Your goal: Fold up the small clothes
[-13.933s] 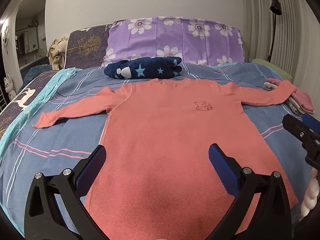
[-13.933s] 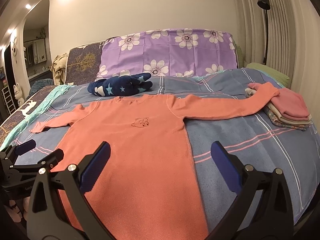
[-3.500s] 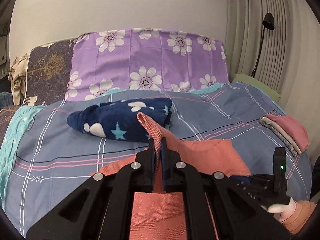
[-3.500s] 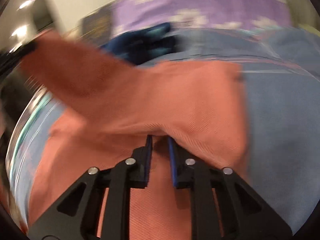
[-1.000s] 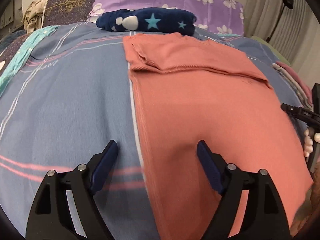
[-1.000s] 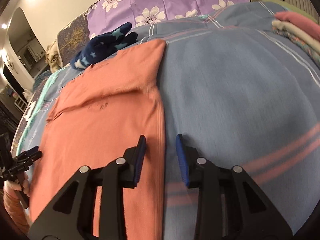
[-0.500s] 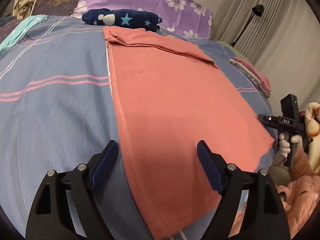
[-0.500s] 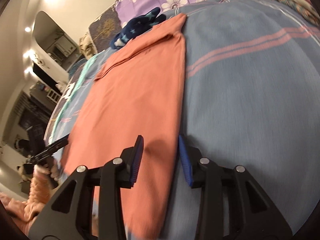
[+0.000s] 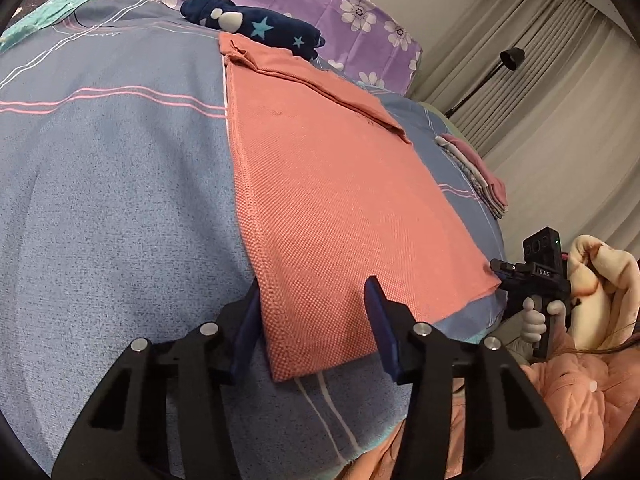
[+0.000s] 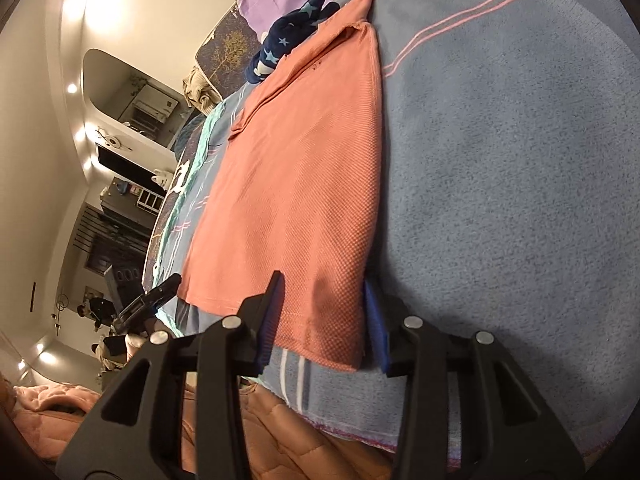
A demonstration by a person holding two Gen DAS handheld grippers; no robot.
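A salmon long-sleeved shirt [image 9: 328, 184] lies flat on the blue striped bedspread [image 9: 100, 200], both sleeves folded in across its chest. My left gripper [image 9: 314, 320] straddles the hem's near left corner. Its jaws are closing, the fabric lies flat between them, and the pads do not pinch it. In the right wrist view the shirt [image 10: 296, 168] runs away from my right gripper [image 10: 322, 320]. That gripper straddles the hem's near right corner, jaws opening, cloth between them unpinched. Each gripper shows small in the other's view, the right gripper [image 9: 516, 276] and the left gripper [image 10: 152, 300].
A dark blue star-print blanket [image 9: 256, 28] and a purple flowered pillow [image 9: 320, 4] sit beyond the collar. A stack of folded clothes [image 9: 476, 168] lies at the bed's right side. The person's pink quilted clothing [image 9: 580, 392] presses against the near bed edge.
Both grippers slid back along the shirt's sides to its hem corners at the near bed edge. The left jaws narrowed; the right jaws widened slightly.
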